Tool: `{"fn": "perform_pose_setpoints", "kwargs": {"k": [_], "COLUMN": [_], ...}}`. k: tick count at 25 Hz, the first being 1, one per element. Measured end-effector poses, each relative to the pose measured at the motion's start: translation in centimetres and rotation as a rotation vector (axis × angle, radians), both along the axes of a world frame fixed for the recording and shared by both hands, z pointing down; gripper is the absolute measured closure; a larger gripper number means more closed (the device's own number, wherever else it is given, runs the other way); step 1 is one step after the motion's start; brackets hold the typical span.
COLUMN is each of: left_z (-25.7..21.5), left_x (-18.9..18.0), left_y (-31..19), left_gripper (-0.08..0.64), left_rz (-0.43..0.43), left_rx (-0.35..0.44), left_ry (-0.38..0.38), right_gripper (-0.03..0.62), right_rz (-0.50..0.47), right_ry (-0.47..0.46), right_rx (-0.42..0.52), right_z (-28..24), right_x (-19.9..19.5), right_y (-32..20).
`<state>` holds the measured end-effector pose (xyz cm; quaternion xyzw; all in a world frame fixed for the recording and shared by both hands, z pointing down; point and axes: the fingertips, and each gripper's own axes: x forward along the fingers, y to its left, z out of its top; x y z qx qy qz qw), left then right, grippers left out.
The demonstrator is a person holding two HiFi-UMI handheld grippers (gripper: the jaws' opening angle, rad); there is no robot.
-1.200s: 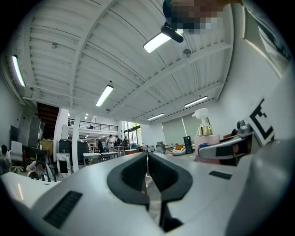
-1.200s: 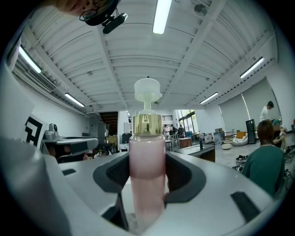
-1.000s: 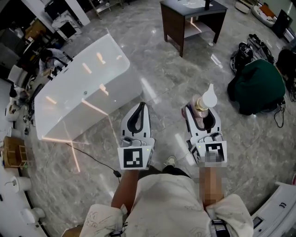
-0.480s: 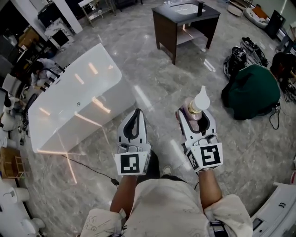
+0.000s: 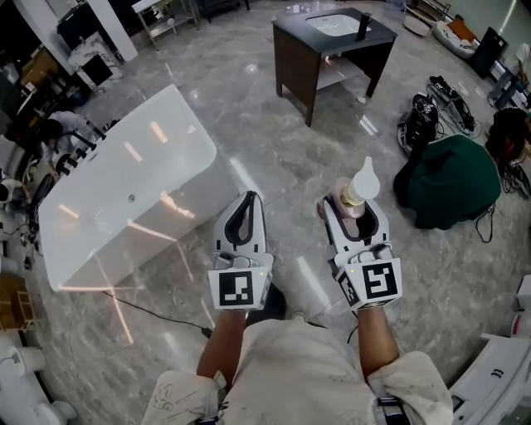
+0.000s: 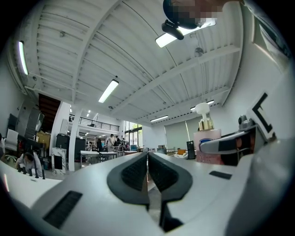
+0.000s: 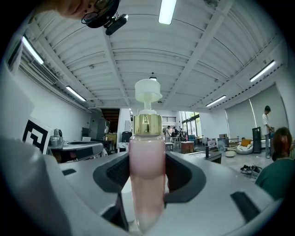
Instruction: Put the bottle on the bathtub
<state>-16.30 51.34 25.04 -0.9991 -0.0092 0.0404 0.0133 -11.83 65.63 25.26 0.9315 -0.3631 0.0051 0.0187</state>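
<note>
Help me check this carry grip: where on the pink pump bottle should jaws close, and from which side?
Grip the bottle on its straight pink body below the gold collar, coming level from the side, as the right gripper does. It stands upright, its walls run parallel; the pump head is narrower.

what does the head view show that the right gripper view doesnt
Head view only: the bathtub, on the floor to the left. Right gripper view only: the ceiling lights, and the pads pressing the sides of the bottle. Both: the upright bottle in the right gripper, and the green heap to its right.
</note>
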Motion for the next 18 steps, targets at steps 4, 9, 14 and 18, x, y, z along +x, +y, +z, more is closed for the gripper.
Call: {"fn": "perform_pose_setpoints", "kwargs": {"k": [4, 9, 14, 18], "left_z": [0.0, -0.1, 0.2, 0.7], "left_x": [2.7, 5.8, 7.7, 9.1], "left_y": [-4.7, -10.4, -17.0, -21.2], "left_gripper": [0.551, 0.551, 0.551, 0.551], "left_rz": [-0.027, -0.066, -0.124, -0.15], "left_rx": [-0.019, -0.031, -0.048, -0.049], "left_ry": [-0.009, 0.0, -0.018, -0.016], "right_gripper": [0.39, 0.39, 0.39, 0.39], "right_rz": [-0.022, -0.053, -0.1, -0.131], "right_ry": [-0.018, -0.036, -0.03, -0.036], "right_rx": [-0.002, -0.01, -0.003, -0.007], "right_z": [-0.1, -0.6, -0.6, -0.2], "right_x": [2.8, 6.1, 8.9, 10.7], "right_y": [-4.6, -10.1, -16.7, -21.0]}}
